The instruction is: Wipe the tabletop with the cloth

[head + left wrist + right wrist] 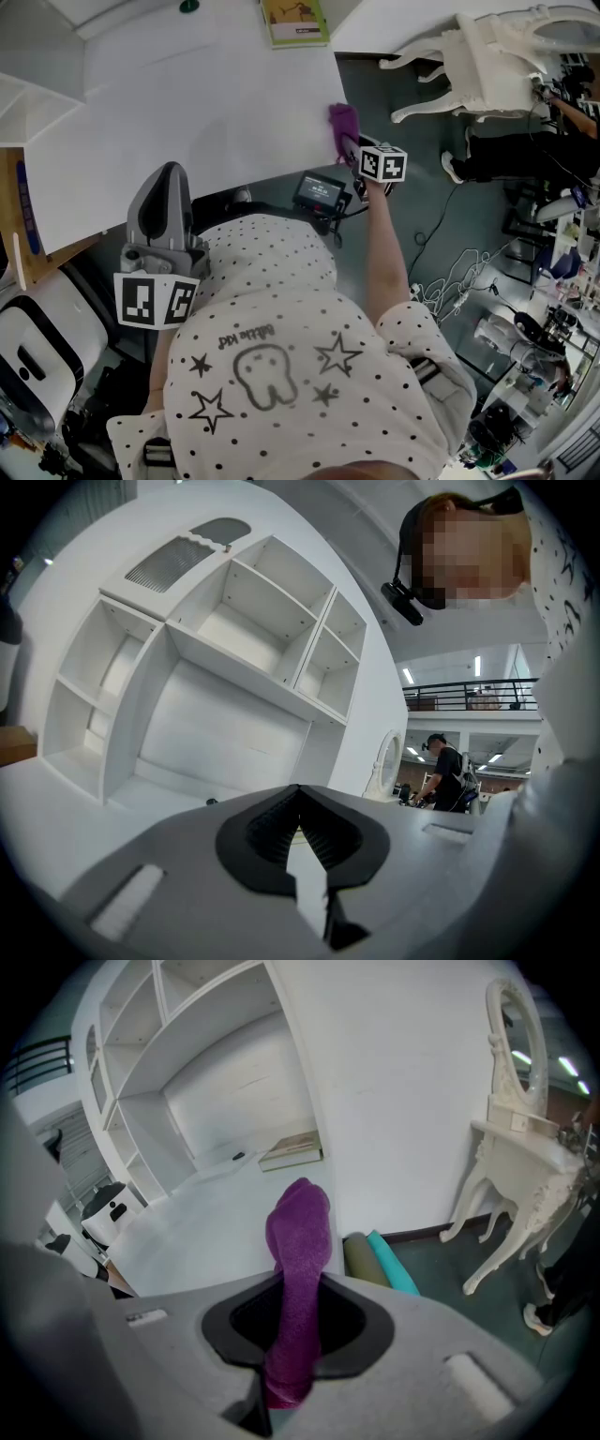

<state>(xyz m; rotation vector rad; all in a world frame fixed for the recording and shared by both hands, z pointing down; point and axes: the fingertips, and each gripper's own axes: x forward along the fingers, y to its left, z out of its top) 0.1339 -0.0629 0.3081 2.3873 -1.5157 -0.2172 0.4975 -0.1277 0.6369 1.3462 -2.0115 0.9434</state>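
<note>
Right gripper (pixel 347 142) (pixel 292 1335) clamps the fuzzy purple cloth (pixel 341 119) (pixel 300 1232), long axis toward 12 o'clock, at the right edge of the flat white tabletop (pixel 187 112), which spreads toward 9 o'clock; my left gripper (pixel 169 178) (pixel 300 832), jaws together and empty, is farther off.

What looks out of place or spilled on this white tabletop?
Nothing stands out. The white tabletop shows no spill or stain. A book lies at its far edge, and the right gripper holds the purple cloth at its right edge.

left gripper (pixel 170 176) tucked close at 9 o'clock, jaws together, right arm (pixel 380 253) out toward 1 o'clock, right gripper (pixel 349 148) pinching cloth (pixel 340 120)
</note>
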